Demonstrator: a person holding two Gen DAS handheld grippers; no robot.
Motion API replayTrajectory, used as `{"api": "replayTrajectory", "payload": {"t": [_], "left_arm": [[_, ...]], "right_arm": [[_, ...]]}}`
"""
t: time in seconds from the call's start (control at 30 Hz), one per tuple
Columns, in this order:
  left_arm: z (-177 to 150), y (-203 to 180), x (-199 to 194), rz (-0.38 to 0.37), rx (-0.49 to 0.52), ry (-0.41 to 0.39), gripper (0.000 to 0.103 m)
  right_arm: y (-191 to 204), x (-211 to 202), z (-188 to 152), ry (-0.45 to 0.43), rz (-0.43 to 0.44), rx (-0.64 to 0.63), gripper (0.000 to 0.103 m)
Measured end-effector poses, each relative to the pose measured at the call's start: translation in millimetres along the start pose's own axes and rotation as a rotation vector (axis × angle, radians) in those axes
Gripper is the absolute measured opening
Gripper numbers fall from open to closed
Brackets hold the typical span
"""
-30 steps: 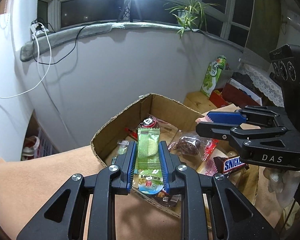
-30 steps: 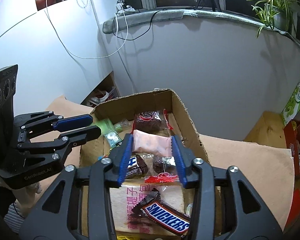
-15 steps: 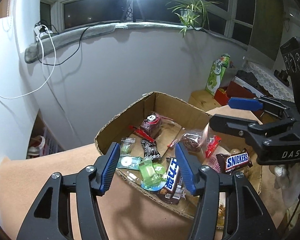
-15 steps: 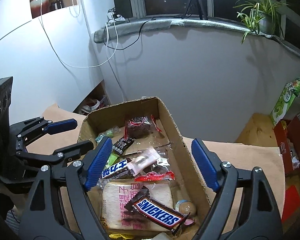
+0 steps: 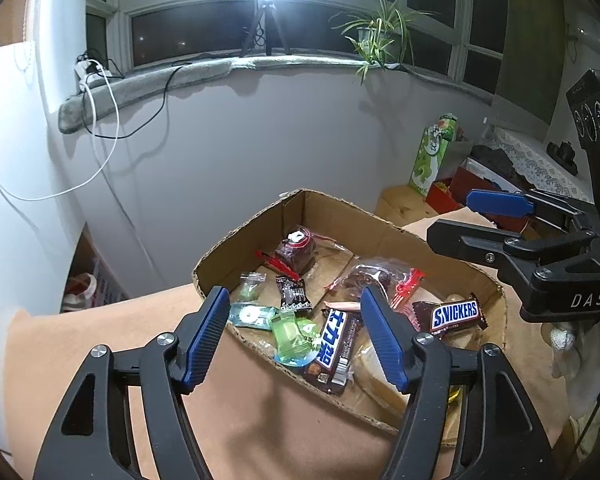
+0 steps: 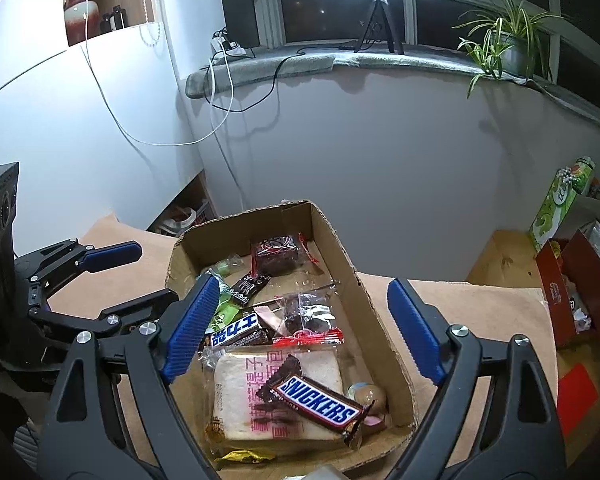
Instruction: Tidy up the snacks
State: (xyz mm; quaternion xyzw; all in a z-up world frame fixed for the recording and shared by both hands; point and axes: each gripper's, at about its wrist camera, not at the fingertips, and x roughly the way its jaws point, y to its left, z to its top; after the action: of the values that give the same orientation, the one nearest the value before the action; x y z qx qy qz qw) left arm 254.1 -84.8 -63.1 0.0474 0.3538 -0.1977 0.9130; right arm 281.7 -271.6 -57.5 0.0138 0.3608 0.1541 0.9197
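While both claws hang over the box with nothing between their pads, we catalogue as follows.

Left gripper (image 5: 294,334): jaws opening, spread, nothing pinched; the green snack packet (image 5: 290,334) lies loose below its pads.

Right gripper (image 6: 300,330): jaws spread wide, empty, above the near half of the box.

Cardboard box (image 6: 374,300): open top, sits under and ahead of both claws; it holds all the snacks we see.

Snickers bar (image 6: 318,400): below the right claw, resting atop the bread packet (image 6: 240,396); "SNICKERS" reads plainly.

Blue-labelled chocolate bar (image 5: 334,346): just inside the left claw's right pad; its white characters we cannot read with confidence.

Bread packet print: pink characters, too warped to transcribe.

Brownie packets (image 6: 276,258): ahead of both claws, at the far end; no legible label.

Other writing: "DAS" on the right gripper's body, seen from the left wrist.

Handling note: we judge the release step nearly complete; we should lift each claw straight clear so the pads snag no wrapper, and check that nothing hangs over the near wall.
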Motion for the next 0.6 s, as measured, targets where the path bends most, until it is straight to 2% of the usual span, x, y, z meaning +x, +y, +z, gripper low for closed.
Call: {"api": "replayTrajectory", "payload": {"t": [0.37,0.6], "left_arm": [[-6.9,-4.0,-31.2,0.000,-0.030,-0.050,0.070],[-14.7,-9.4,-52.7,0.000,-0.055,-0.088,0.070]], "right_arm": [[15.6,-35.7,-9.6,-0.063,-0.029,-0.026,0.088],[26.7,-60.0,-27.2,-0.103,-0.067,-0.044,0.088]]}}
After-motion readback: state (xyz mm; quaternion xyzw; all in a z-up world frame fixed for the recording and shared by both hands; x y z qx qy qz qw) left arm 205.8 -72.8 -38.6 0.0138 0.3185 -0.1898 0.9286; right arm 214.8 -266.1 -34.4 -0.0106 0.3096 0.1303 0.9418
